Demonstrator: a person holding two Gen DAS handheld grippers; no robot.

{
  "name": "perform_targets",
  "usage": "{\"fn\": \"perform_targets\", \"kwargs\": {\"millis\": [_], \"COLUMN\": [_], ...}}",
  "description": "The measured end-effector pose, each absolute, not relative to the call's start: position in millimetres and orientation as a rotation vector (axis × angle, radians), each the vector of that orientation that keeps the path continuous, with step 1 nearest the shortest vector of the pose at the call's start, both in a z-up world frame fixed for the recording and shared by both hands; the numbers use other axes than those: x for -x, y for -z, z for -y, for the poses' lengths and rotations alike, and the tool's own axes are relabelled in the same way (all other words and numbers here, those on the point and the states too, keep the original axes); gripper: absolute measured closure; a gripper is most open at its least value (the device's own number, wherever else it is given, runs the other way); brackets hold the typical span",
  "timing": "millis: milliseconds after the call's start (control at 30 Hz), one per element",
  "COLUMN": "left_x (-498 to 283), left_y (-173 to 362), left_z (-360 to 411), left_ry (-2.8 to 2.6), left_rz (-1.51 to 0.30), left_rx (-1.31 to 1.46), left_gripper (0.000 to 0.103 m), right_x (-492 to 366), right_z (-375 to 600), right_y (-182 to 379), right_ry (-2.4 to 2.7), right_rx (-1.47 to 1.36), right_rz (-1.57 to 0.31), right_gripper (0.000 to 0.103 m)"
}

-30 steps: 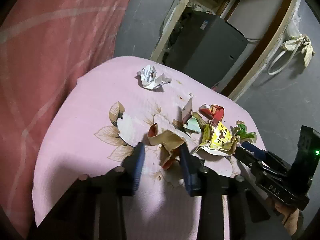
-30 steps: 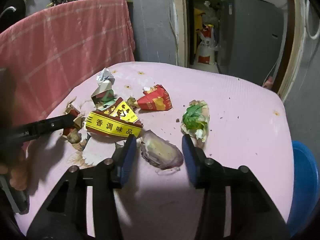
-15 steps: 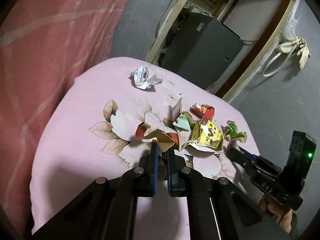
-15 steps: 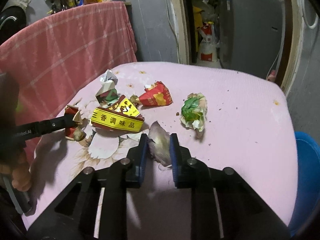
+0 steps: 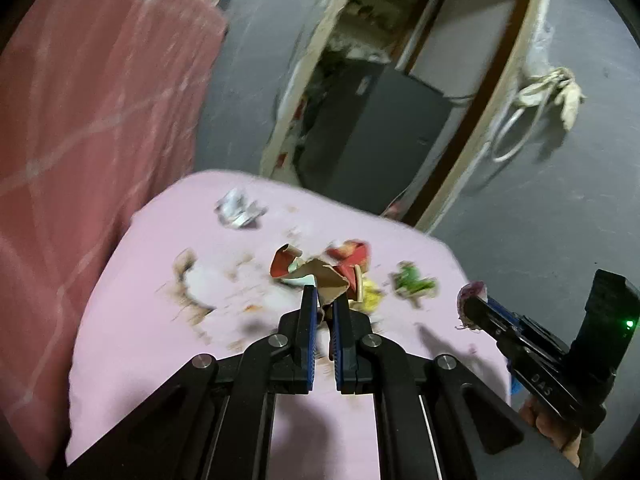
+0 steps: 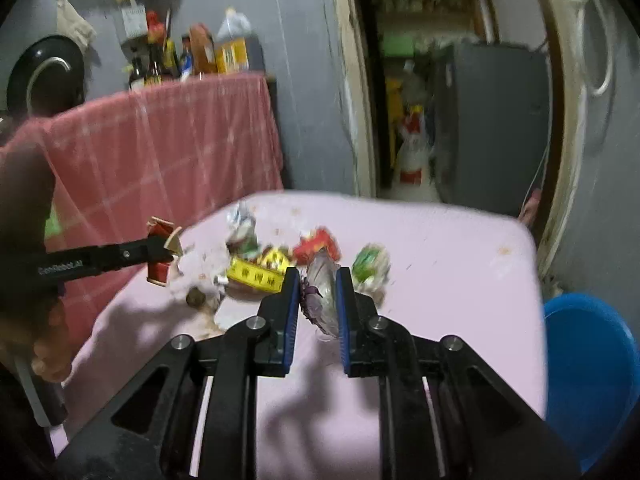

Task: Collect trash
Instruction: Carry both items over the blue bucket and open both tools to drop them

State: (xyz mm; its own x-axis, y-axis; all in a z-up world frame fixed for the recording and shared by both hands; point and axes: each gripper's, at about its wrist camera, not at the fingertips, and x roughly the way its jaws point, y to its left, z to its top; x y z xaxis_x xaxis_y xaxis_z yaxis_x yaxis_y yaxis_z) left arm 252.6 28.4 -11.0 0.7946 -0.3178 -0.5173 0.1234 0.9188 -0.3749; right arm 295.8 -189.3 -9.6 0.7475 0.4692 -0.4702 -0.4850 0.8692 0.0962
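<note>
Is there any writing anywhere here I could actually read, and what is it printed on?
"DAS": white letters on the side of the right claw, read upside down in the left view.
White lettering on the left claw: blurred, unreadable.
Yellow wrapper, dark characters: too blurred.
Bottles on the counter, labels: too small.

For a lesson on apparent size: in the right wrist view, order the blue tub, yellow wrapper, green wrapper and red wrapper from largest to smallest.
1. Blue tub
2. Yellow wrapper
3. Green wrapper and red wrapper: look alike, too blurred to rank.
</note>
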Motion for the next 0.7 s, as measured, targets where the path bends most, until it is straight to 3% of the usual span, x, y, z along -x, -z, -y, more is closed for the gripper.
{"fn": "perform_targets", "kwargs": {"millis": [367,700], "left_x": [-234,-246], "left_y": [-46,-71], "left_z": [66,167], "left_ry": [0.382,0.556], "left_rz": [-0.381,-0.287], "left_rx": [0.219,0.137], "left_gripper": [0.098,0.098], "right_x": [-244,-216], "right_z": [259,337], "right_y": [-68,-97], "right_ry": [-0.401,-0.239], "right_rx": [-0.010,-0.010], "right_rz": [-0.204,-0.081], "right_gripper": [0.085,0.085]}}
